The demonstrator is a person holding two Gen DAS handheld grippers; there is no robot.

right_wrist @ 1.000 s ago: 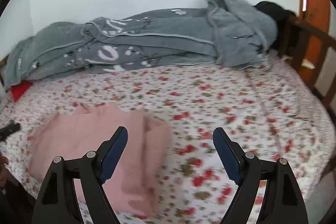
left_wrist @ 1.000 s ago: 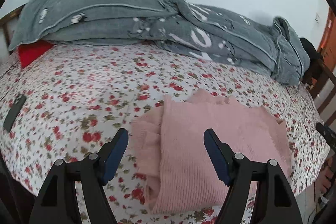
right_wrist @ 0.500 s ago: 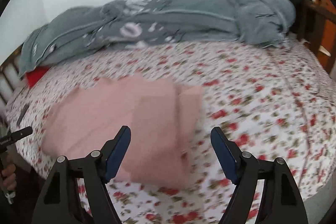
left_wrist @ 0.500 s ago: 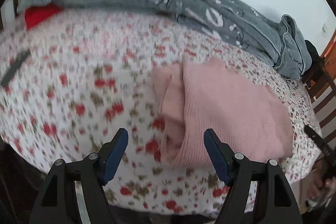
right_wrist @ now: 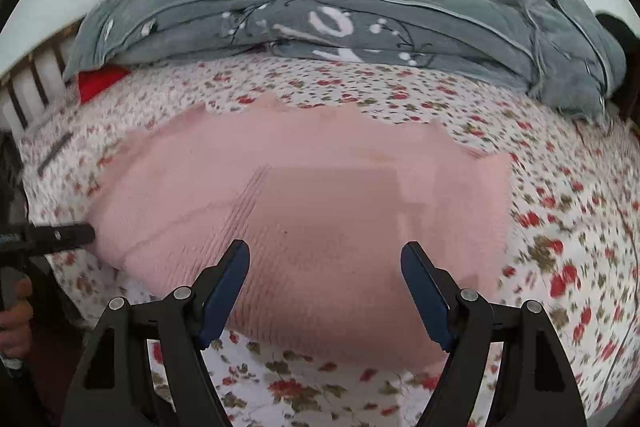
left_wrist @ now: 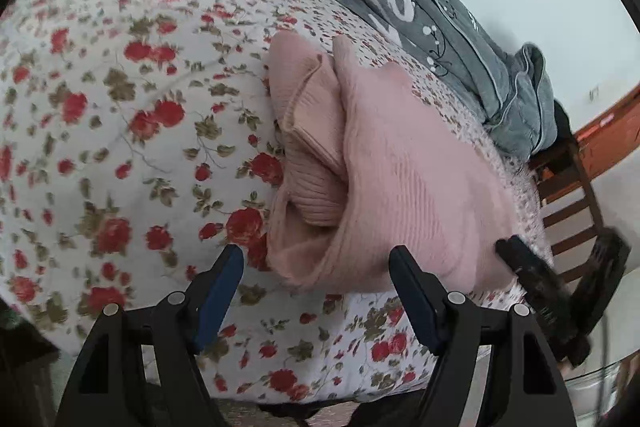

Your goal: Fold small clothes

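A pink knitted garment (left_wrist: 404, 183) lies folded on the flowered bed sheet (left_wrist: 120, 131), its ribbed sleeve tucked under at the left edge. My left gripper (left_wrist: 316, 267) is open and empty, just before the garment's near left corner. In the right wrist view the garment (right_wrist: 304, 195) fills the middle, blurred. My right gripper (right_wrist: 326, 267) is open and empty, low over the garment's near edge. The left gripper shows there at far left (right_wrist: 60, 235); the right gripper shows at the right of the left wrist view (left_wrist: 532, 279).
A rumpled grey blanket (right_wrist: 340, 27) lies along the far side of the bed by the wall. A red cloth (right_wrist: 98, 81) sits at the far left. A dark flat object (right_wrist: 56, 153) lies on the sheet. A wooden chair (left_wrist: 576, 195) stands beside the bed.
Both grippers have moved in close to the pink garment, which now looms much larger. Both stay open. The garment itself has not moved.
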